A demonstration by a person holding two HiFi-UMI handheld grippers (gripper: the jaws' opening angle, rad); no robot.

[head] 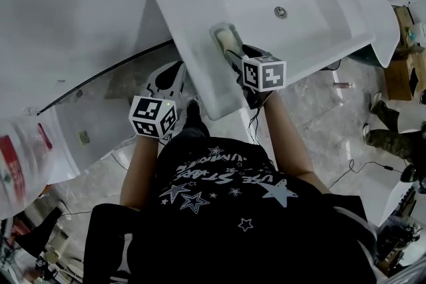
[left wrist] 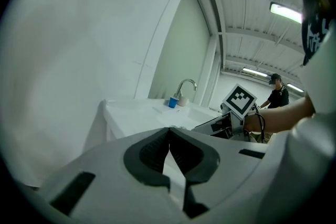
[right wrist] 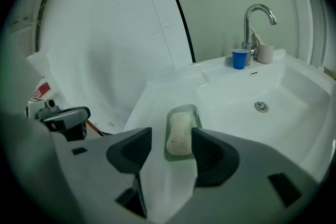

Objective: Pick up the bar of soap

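A pale bar of soap (right wrist: pixel 179 134) lies in a translucent green dish (right wrist: pixel 196 112) on the left ledge of the white sink (right wrist: pixel 294 107). My right gripper (right wrist: pixel 171 135) is open just above the dish's near end; the soap sits between its pads, close to the right pad (right wrist: pixel 206 152), and not visibly squeezed. In the head view the right gripper (head: pixel 234 58) reaches over the dish (head: pixel 224 36) at the sink's (head: pixel 319 23) near-left rim. My left gripper (head: pixel 168 80) hangs left of the sink, away from the soap, its jaws shut and empty (left wrist: pixel 169 136).
A blue cup (right wrist: pixel 240 58), a beige cup (right wrist: pixel 265 53) and a chrome tap (right wrist: pixel 257 13) stand at the sink's far edge, past the drain (right wrist: pixel 261 106). A white wall and glass panel (head: pixel 93 93) lie to the left. A person (left wrist: pixel 276 94) stands in the background.
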